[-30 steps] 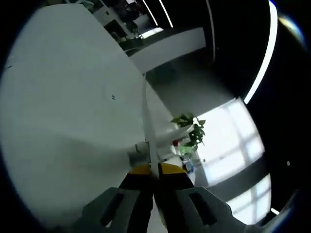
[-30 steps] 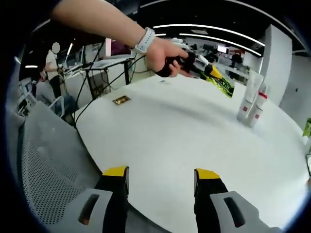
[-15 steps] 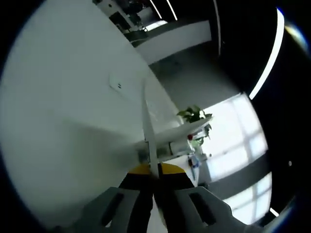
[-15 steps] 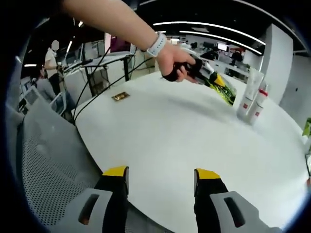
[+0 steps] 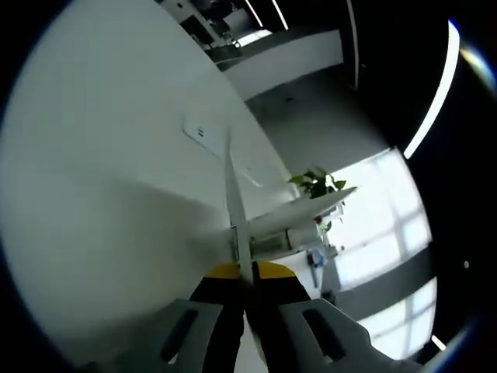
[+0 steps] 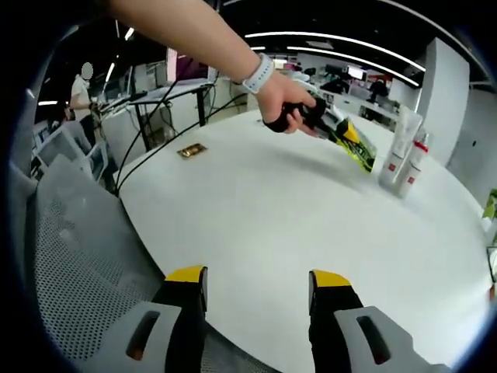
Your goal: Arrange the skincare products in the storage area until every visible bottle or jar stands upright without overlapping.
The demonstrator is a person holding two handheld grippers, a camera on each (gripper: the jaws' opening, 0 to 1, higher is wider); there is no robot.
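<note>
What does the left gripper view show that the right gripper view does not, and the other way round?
Left gripper view: the left gripper shut on a thin white item seen edge-on, with a plant and a bright window beyond.

Right gripper view: the right gripper open above the table edge, a hand holding the other gripper, two upright tubes, a brass plate and a mesh chair.

Both: the white table.

The left gripper view rolls steeply, skimming close along the white tabletop (image 5: 109,194) toward its far edge. The right gripper view looks level across that same tabletop (image 6: 295,210) from its near edge.
</note>
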